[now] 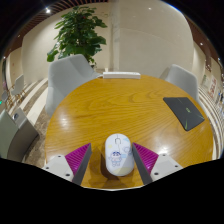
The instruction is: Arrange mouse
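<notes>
A white computer mouse (119,153) with a small printed figure on its back lies on the round wooden table (110,105), near its front edge. It stands between my two fingers, which bear magenta pads (79,157). My gripper (113,160) is open: a gap of bare table shows at either side of the mouse. The mouse rests on the table by itself.
A dark closed laptop (184,111) lies on the table at the far right. Grey chairs (70,73) stand around the table, and a potted plant (80,32) is behind them. The table's front edge is just below the fingers.
</notes>
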